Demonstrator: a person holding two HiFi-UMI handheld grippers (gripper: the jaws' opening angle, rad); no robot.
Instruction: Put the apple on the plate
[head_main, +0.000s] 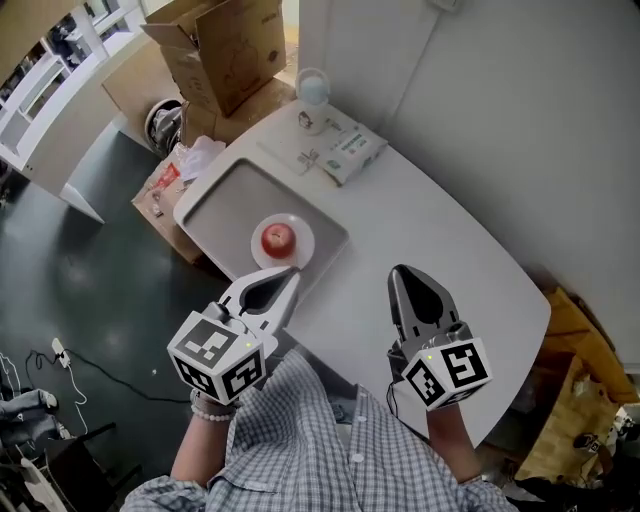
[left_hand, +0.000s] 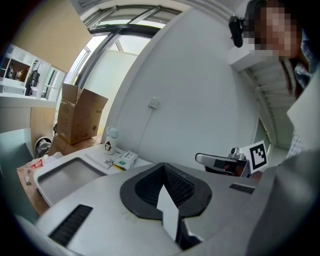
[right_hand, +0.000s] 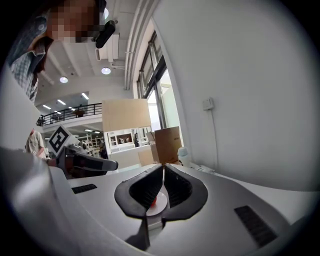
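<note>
A red apple (head_main: 279, 238) rests on a small white plate (head_main: 298, 252) inside a shallow grey tray (head_main: 222, 198) on the white table. My left gripper (head_main: 289, 274) hovers just in front of the plate, its jaws shut on nothing. To the right, my right gripper (head_main: 401, 273) is over bare table, also shut and empty. In the right gripper view the shut right gripper (right_hand: 163, 169) shows a sliver of the apple (right_hand: 153, 201) and plate (right_hand: 160, 208) through the slot below the tips. The left gripper (left_hand: 163, 166) points along the table toward the wall.
A small bottle (head_main: 312, 88), a little figure-printed cup (head_main: 305, 121) and a white-green packet (head_main: 351, 150) sit at the table's far end. Cardboard boxes (head_main: 228, 48) and clutter stand on the floor beyond the tray. A white wall runs along the table's right side.
</note>
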